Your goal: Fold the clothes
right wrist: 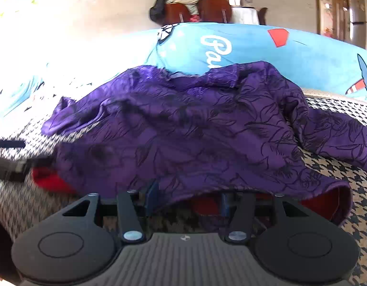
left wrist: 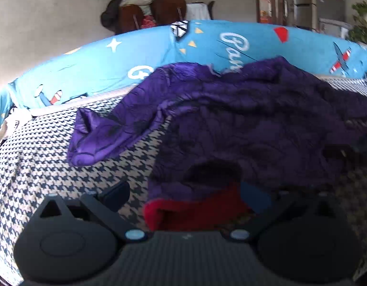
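Note:
A purple jacket [left wrist: 243,119] with a dark leaf print and a red lining [left wrist: 195,212] lies crumpled on a houndstooth cover [left wrist: 40,166]. One sleeve [left wrist: 100,133] stretches out to the left. My left gripper [left wrist: 185,197] is open wide at the near hem, and the red-lined edge sits between its fingers. In the right wrist view the jacket [right wrist: 195,124] fills the middle. My right gripper [right wrist: 188,200] is open at the hem, which drapes over its blue fingertips [right wrist: 152,194]. The left gripper [right wrist: 23,152] shows as a dark blur at the left edge.
A blue quilt [left wrist: 147,52] printed with planes and lettering runs along the back of the houndstooth cover. Behind it stand two brown chairs [left wrist: 169,12] piled with clothes. A potted plant [left wrist: 364,21] and a grey fridge [left wrist: 331,4] stand at the far right.

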### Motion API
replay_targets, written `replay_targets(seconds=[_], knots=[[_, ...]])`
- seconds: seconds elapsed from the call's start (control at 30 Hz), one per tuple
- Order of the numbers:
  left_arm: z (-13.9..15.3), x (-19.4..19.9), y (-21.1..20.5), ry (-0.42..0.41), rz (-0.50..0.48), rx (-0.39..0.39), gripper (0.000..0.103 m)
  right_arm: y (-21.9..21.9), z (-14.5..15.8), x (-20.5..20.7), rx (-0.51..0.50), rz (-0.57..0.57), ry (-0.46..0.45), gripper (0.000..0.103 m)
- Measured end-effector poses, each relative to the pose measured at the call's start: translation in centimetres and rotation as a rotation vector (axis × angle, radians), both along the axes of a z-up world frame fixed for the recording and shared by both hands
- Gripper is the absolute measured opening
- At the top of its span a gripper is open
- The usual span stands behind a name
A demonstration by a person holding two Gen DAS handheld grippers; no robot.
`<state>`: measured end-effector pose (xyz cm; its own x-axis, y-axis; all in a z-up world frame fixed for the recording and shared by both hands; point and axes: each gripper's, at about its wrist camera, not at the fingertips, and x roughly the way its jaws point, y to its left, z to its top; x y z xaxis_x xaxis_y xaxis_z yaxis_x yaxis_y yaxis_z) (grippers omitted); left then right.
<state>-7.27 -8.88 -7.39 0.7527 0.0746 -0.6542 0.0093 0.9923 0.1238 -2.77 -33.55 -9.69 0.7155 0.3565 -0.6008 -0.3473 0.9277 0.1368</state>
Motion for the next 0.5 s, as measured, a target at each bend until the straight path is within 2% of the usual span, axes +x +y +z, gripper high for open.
replay_targets(seconds=[0.07, 0.2, 0.27, 0.5], knots=[[-0.6, 0.2, -0.8, 0.012, -0.022, 0.030, 0.103, -0.3, 0.2, 0.8, 0.058, -0.019, 0.013, 0.051], [-1.3, 1.3, -1.6, 0.006, -0.019, 0.069, 0.103, -0.3, 0.9, 2.1, 0.107, -0.051, 0.000, 0.051], [-1.5, 2.1, -1.5, 0.017, -0.012, 0.043, 0.103, -0.5, 1.3, 2.5, 0.137, -0.062, -0.004, 0.051], [-2.0, 4.9, -1.9, 0.021, 0.018, 0.052, 0.103, -1.0, 3.2, 3.7, 0.204, -0.074, -0.070, 0.051]])
